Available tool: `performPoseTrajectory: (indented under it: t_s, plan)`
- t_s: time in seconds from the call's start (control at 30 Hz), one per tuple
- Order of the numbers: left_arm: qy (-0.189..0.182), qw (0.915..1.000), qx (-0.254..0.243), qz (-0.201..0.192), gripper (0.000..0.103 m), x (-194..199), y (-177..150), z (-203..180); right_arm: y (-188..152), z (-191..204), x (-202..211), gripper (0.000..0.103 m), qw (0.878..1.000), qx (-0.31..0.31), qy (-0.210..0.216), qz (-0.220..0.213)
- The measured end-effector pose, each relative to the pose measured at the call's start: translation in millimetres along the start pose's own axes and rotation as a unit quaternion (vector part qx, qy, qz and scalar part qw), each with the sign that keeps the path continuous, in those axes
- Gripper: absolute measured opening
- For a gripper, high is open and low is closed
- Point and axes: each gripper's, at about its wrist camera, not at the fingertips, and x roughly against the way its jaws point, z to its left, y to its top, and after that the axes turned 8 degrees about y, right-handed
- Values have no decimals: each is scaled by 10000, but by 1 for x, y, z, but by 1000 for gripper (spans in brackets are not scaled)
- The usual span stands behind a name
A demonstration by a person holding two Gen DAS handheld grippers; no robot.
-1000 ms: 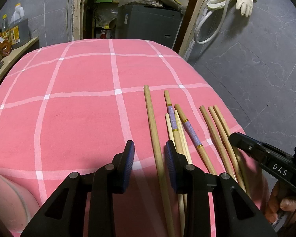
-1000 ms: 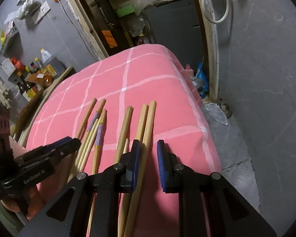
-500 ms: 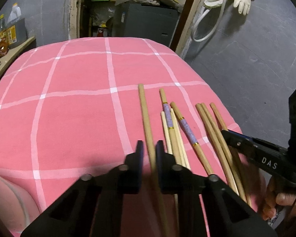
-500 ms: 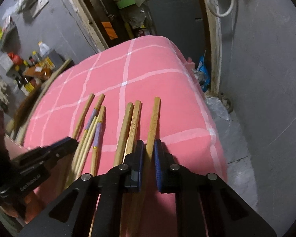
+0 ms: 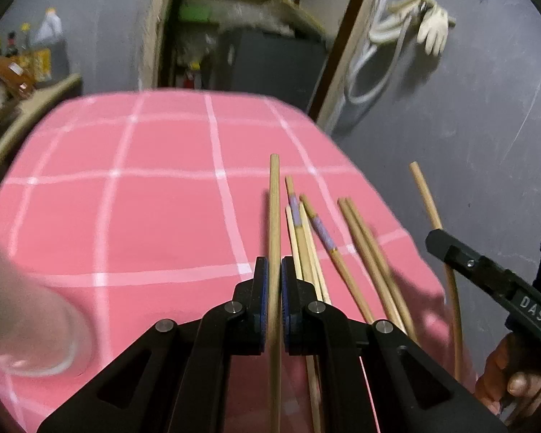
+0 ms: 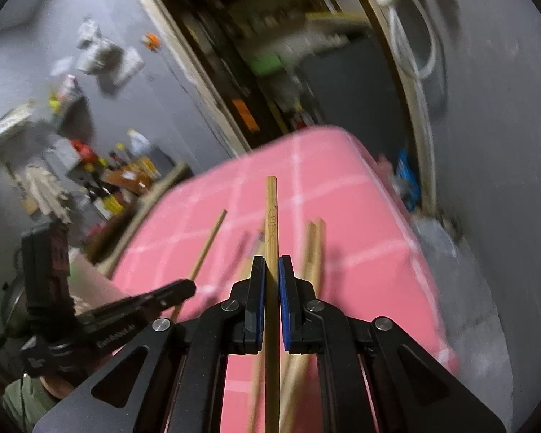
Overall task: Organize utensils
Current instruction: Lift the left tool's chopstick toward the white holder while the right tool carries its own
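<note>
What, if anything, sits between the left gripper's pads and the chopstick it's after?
Nothing visible. The left gripper is already shut on the plain chopstick, which runs straight between its pads. The other chopsticks lie beside it to the right on the pink cloth, outside the grip.

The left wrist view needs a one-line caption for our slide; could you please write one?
Left gripper shut on a plain wooden chopstick above the pink checked cloth, other chopsticks lying alongside.

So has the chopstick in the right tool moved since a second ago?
Yes. The chopstick lay among the others on the pink cloth; now the right tool is shut on it and it has risen off the cloth, its tip above the two chopsticks left beside it.
</note>
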Motion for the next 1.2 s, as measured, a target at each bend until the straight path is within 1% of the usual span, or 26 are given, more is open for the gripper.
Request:
performPoseTrajectory:
  t_s: [0.1, 0.2, 0.3, 0.43, 0.57, 0.63, 0.7, 0.77, 0.83, 0.9, 0.93, 1.03, 1.1, 1.2]
  plan:
    - [90, 9984, 108, -547, 5, 27, -2, 5, -1, 20, 12, 5, 9984, 225, 298, -418]
    - [154, 9946, 255, -989, 5, 52, -3, 10, -2, 44, 19, 5, 9936, 522, 528, -846]
    - [252, 9879, 420, -1471, 5, 80, -2, 18, -2, 66, 21, 5, 9874, 668, 806, -1185]
    - [360, 9790, 593, -1918, 5, 116, 3, 34, 4, 93, 14, 5, 9792, 843, 1110, -1474]
    - [491, 9689, 746, -2309, 5, 150, 16, 56, 16, 125, 1, 5, 9694, 1009, 1458, -1699]
    - [640, 9622, 828, -2512, 5, 165, 22, 70, 23, 140, -6, 5, 9648, 1052, 1626, -1780]
    - [744, 9563, 956, -2660, 5, 177, 29, 89, 31, 154, -14, 5, 9594, 1010, 1900, -1822]
    - [869, 9498, 1087, -2802, 5, 186, 34, 109, 41, 173, -23, 5, 9520, 1086, 2104, -1938]
    - [1043, 9412, 1273, -2950, 5, 195, 41, 132, 49, 188, -31, 5, 9422, 1155, 2360, -2080]
    - [1145, 9347, 1420, -3051, 5, 201, 43, 156, 56, 198, -39, 5, 9334, 1151, 2583, -2209]
    - [1199, 9307, 1501, -3113, 5, 202, 46, 167, 59, 205, -44, 5, 9271, 1178, 2714, -2299]
    - [1317, 9180, 1725, -3320, 5, 208, 49, 195, 63, 214, -55, 5, 9178, 1256, 2829, -2486]
    - [1347, 9064, 1905, -3522, 5, 211, 50, 212, 63, 216, -61, 5, 9121, 1286, 2857, -2643]
    - [1390, 8943, 2088, -3705, 5, 210, 51, 231, 58, 214, -71, 5, 9083, 1327, 2777, -2834]
